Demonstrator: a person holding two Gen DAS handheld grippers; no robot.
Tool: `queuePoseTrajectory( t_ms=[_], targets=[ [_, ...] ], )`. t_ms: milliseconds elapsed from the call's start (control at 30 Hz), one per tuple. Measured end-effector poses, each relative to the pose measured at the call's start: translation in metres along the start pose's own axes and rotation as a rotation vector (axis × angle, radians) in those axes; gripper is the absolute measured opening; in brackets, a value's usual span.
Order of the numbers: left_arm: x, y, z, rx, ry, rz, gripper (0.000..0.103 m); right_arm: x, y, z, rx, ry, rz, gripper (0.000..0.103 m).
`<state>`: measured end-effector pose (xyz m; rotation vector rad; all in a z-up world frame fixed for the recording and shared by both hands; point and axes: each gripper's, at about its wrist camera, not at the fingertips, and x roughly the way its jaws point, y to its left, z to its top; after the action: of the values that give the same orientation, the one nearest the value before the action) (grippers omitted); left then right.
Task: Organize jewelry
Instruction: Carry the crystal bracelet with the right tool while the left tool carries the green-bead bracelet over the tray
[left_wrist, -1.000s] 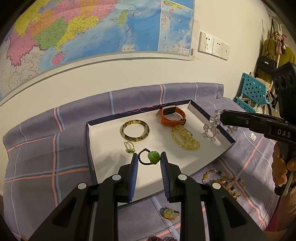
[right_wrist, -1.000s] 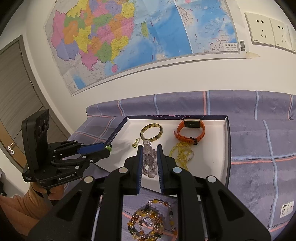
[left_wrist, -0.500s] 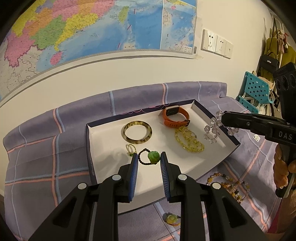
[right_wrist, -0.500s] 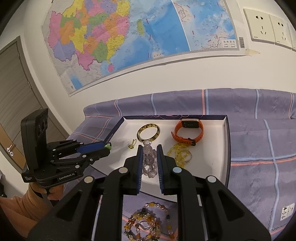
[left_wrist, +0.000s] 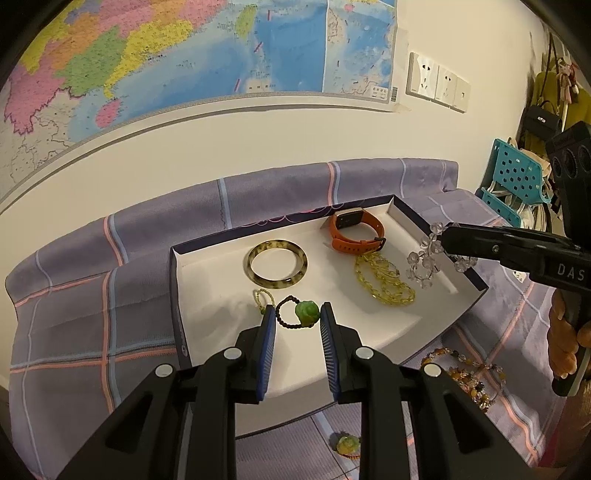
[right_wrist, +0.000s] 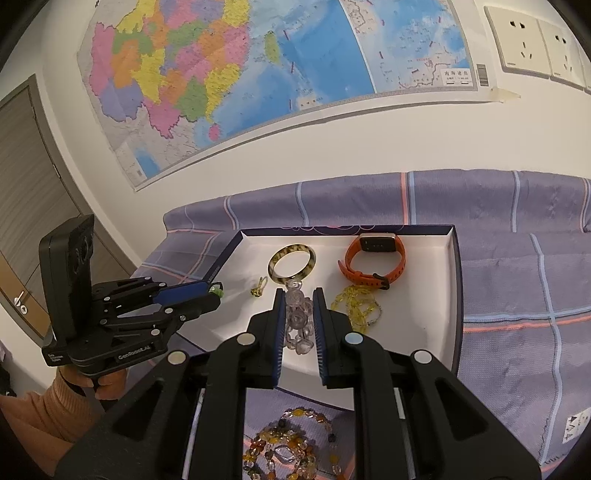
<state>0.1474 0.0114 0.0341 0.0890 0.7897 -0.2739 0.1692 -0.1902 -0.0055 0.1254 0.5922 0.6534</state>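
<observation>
A white tray (left_wrist: 207, 288) with dark rim lies on the purple checked cloth. In it are a tortoiseshell bangle (left_wrist: 277, 263), an orange watch (left_wrist: 356, 232), a yellow bead chain (left_wrist: 384, 282) and a small yellow-green ring (left_wrist: 261, 297). My left gripper (left_wrist: 295, 314) is shut on a dark bead bracelet with a green stone (left_wrist: 306, 312), above the tray's near left part. My right gripper (right_wrist: 299, 317) is shut on a clear crystal bracelet (right_wrist: 297, 321), held above the tray; it also shows in the left wrist view (left_wrist: 424, 260) over the tray's right rim.
An amber mixed-bead bracelet (right_wrist: 288, 446) lies on the cloth in front of the tray (right_wrist: 452, 295). A small green-yellow pendant (left_wrist: 347, 445) lies on the cloth below the tray. The wall with a map stands behind. A teal crate (left_wrist: 517, 181) is at the right.
Both grippers have risen and drawn back slightly from the tray, each still holding its bracelet. The items in the tray have not moved.
</observation>
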Motion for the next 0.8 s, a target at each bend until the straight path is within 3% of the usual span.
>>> queuePoseTrajectory(
  t_ms=[800],
  targets=[
    [0.021,0.006,0.007,-0.025,0.044,0.015,0.023,0.014,-0.008,0.006,0.034,0.027,0.014,0.015]
  ],
)
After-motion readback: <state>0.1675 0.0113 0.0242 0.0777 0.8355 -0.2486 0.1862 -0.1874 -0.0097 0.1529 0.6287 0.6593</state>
